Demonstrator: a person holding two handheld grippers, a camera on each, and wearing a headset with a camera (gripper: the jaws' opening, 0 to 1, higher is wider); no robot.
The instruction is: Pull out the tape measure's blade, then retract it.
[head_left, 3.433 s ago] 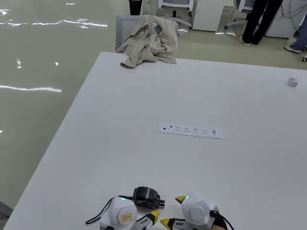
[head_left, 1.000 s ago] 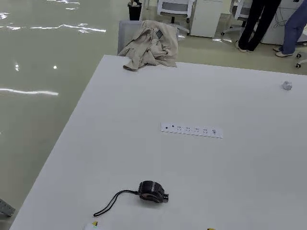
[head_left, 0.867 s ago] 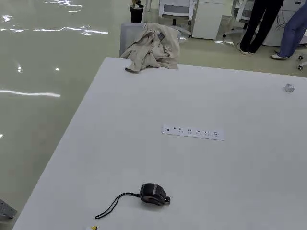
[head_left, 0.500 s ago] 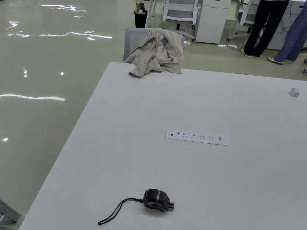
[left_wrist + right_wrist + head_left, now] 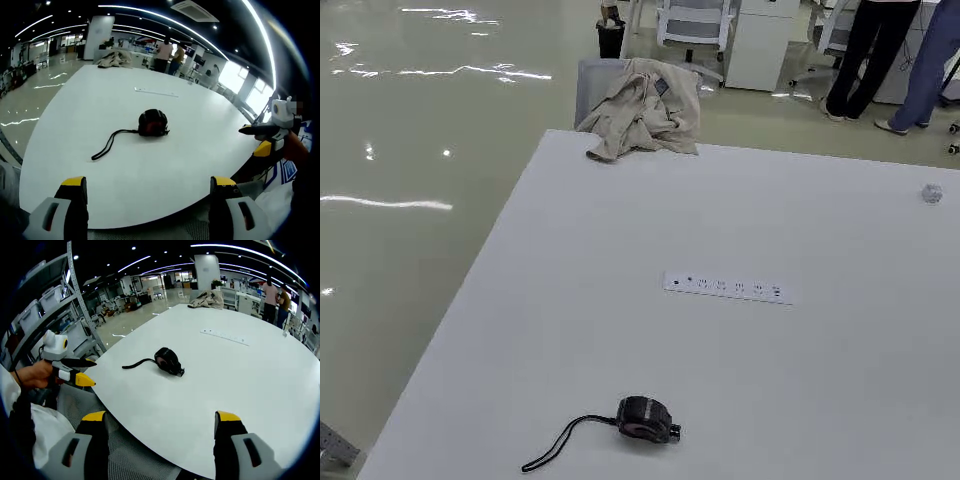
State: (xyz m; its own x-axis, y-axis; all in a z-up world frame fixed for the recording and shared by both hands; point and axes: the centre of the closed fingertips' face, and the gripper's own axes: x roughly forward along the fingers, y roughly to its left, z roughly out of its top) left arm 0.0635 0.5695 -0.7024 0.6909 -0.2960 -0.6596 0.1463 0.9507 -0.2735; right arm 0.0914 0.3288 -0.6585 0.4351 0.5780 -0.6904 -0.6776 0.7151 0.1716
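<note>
Tape measure (image 5: 646, 418) on table (image 5: 570, 250), pwr strip (image 5: 725, 288) beyond, jacket (image 5: 645, 110) far edge

white bench (image 5: 620, 250), plain and unmarked from edge to edge. near its front edge the tape measure (image 5: 647, 419) reads black, with a dark reddish tinge on its case in the left gripper view, and its wrist cord (image 5: 560, 447) is black too. mid-bench, the power strip (image 5: 727, 288) is white, dotted with a row of small dark sockets. at the far left corner, a beige jacket (image 5: 645, 110) over a grey chair (image 5: 592, 80). by the right edge, a small silvery-grey ball (image 5: 932, 193). the floor (image 5: 410, 230) is pale green, glossy, streaked with white glints. left gripper (image 5: 149, 187): yellow tips, black jaws, light grey housings. right gripper (image 5: 161, 420): the same yellow, black and grey.
</note>
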